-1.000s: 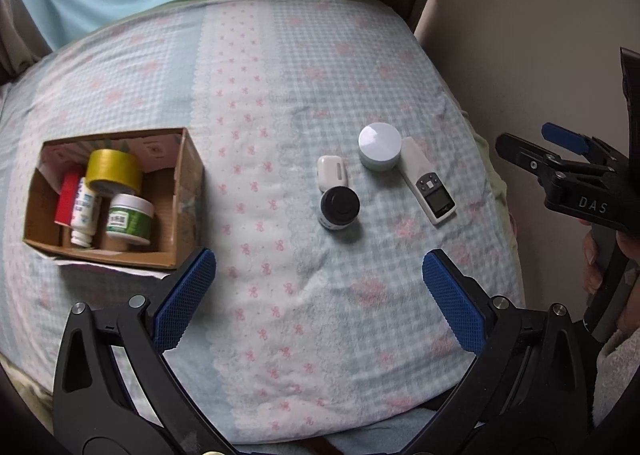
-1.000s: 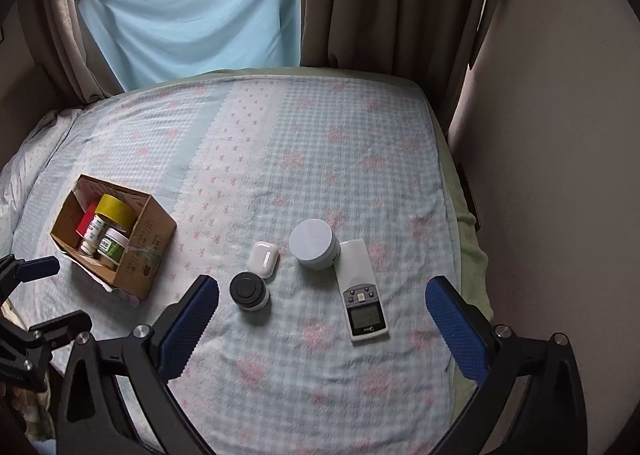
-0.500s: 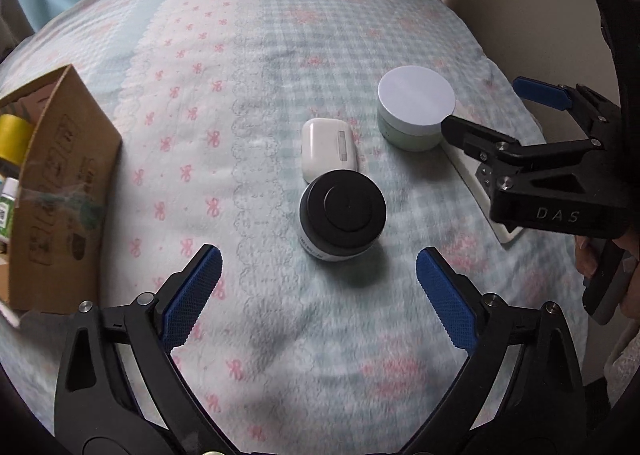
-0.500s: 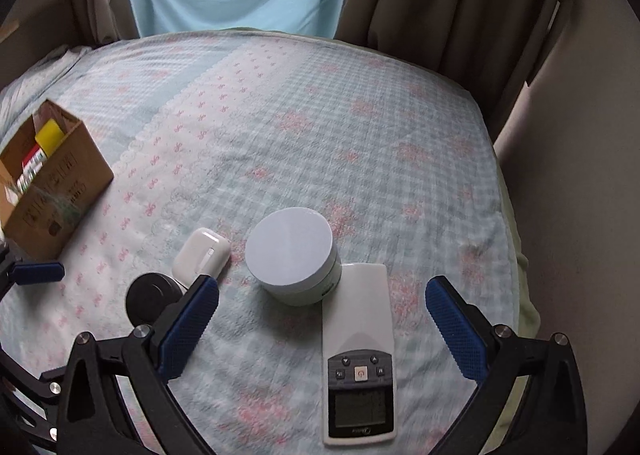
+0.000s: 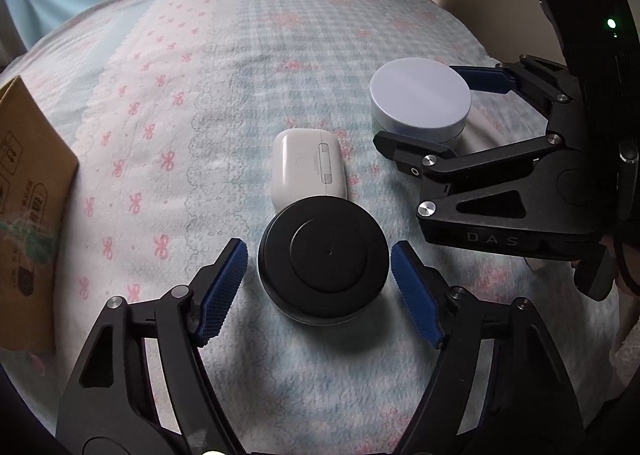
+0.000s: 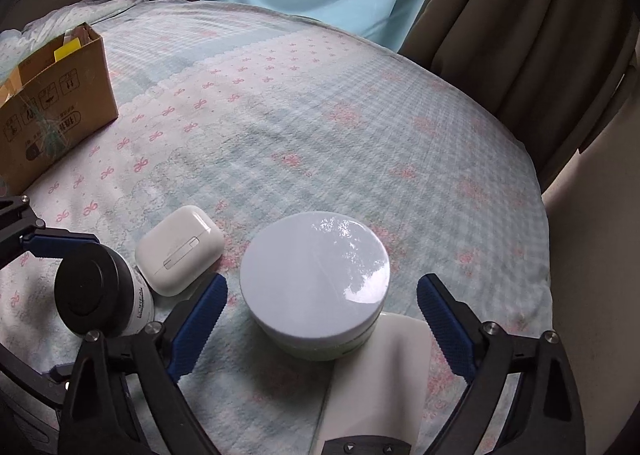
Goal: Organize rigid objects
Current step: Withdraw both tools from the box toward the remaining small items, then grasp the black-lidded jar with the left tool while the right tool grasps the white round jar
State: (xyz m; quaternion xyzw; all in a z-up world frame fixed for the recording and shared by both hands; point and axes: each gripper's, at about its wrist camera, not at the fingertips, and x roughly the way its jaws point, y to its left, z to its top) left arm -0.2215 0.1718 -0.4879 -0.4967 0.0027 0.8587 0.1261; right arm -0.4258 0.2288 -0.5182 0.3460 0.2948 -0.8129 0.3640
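Since the earlier frames both grippers have dropped close over the bed and their jaws, wide then, are closing.

Bed, blue-and-white checked quilt with pink bows: carries all items.

Brown cardboard box: far left on the quilt, well apart from the rest; printed handling symbols and taped side, lettering unreadable. Only the right wrist view shows a yellow item inside its open top.

Right gripper: blue ribbed pads either side of the round jar with pale lavender lid and green base, gaps visible, not pressing. "DAS" reads on its body in the left wrist view only.

Left gripper: pads flank the black-lidded round jar, narrow gaps both sides.

White remote control with grey buttons: jar base rests against its far end; barely visible in the left view.

White glossy earbud case: just beyond the black jar, touching or nearly so. The right view alone shows that jar's white wall, lettered "L'OREAL".
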